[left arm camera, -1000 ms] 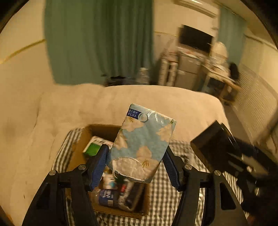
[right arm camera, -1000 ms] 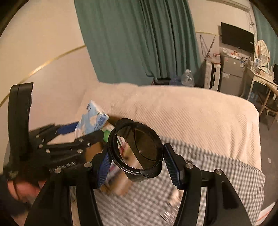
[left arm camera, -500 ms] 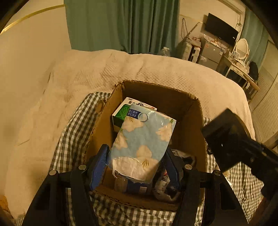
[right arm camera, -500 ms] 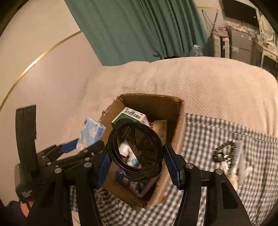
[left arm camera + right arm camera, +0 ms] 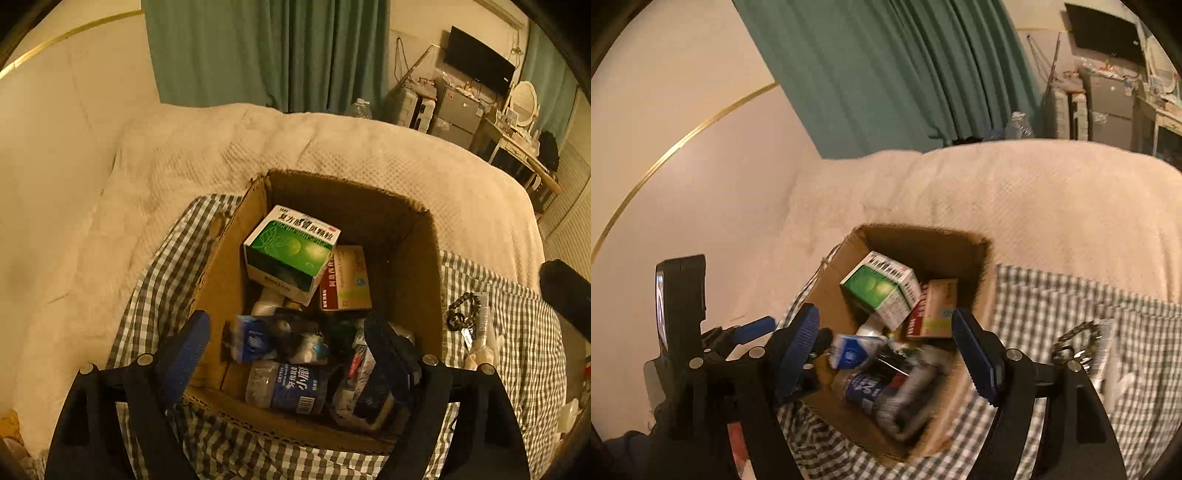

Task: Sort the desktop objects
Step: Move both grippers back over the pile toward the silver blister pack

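An open cardboard box (image 5: pixel 229 258) (image 5: pixel 975 273) sits on a grey checked cloth (image 5: pixel 155 273) on the bed. It holds a green-and-white medicine box (image 5: pixel 290 251) (image 5: pixel 881 288), a red-and-tan box (image 5: pixel 345 280), a blue tissue pack (image 5: pixel 253 339) (image 5: pixel 851 350), a water bottle (image 5: pixel 288 384) and other jumbled items. My left gripper (image 5: pixel 288 354) is open and empty over the box's near end. My right gripper (image 5: pixel 886 354) is open and empty above the box; the left gripper's body (image 5: pixel 701 350) shows at its left.
A dark chain (image 5: pixel 460 310) (image 5: pixel 1075 339) and a clear wrapped item (image 5: pixel 482 332) lie on the cloth right of the box. The cream bedspread (image 5: pixel 332 147) stretches behind. A wall runs along the left. Green curtains and furniture stand at the back.
Both grippers opened. The blue cloud-print tissue pack left my left gripper and the dark round lens-like object left my right gripper. Both views now look down into the box.
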A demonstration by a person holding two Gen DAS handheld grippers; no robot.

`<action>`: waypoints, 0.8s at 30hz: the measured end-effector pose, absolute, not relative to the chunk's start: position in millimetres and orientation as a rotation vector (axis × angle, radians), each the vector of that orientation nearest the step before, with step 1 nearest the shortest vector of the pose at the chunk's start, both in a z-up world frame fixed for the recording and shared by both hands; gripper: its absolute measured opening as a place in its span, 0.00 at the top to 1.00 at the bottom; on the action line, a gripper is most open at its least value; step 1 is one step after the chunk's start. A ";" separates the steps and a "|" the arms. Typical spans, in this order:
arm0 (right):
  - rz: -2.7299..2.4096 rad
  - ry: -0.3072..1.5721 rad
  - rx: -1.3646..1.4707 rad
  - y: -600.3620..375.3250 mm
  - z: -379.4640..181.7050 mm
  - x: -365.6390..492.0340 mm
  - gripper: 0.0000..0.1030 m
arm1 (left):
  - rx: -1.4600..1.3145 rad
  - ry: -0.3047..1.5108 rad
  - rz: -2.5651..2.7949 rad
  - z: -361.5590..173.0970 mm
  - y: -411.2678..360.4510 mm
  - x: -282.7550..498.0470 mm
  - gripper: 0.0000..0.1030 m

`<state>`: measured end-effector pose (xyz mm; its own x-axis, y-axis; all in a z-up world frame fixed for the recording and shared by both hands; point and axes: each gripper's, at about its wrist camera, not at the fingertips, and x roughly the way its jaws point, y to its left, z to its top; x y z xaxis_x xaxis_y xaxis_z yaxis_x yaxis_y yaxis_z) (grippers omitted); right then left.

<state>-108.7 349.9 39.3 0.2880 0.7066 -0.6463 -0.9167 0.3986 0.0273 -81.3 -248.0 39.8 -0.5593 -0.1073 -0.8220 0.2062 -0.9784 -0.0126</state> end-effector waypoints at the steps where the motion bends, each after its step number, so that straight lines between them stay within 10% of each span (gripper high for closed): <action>1: 1.112 0.628 -0.392 345.2 43.8 -107.4 0.28 | 1.362 0.156 -2.632 42.2 -245.4 -79.7 0.15; 24: 0.707 0.588 -0.424 142.4 80.1 17.8 0.28 | 1.694 -0.082 -2.934 -39.3 -10.7 -51.0 0.11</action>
